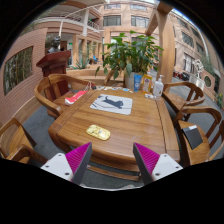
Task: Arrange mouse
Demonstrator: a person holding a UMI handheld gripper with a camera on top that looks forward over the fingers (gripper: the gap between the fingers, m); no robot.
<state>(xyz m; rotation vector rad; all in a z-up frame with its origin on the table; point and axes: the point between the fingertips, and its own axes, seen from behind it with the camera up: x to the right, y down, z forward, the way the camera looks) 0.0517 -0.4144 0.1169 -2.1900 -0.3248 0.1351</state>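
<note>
A dark mouse [116, 102] lies on a pale grey mouse mat [106, 107] at the far middle of a wooden table [130, 128]. My gripper [112, 163] is open and empty, held above the table's near edge. Its magenta pads [78, 160] stand wide apart. The mouse is well beyond the fingers, across the table.
A small yellow object [98, 131] lies on the table just ahead of the fingers. A potted plant [130, 50], a blue cup [137, 81] and a white bottle [157, 88] stand at the far edge. A red item [75, 97] lies far left. Wooden chairs [16, 140] surround the table; a black item [190, 135] lies on the right one.
</note>
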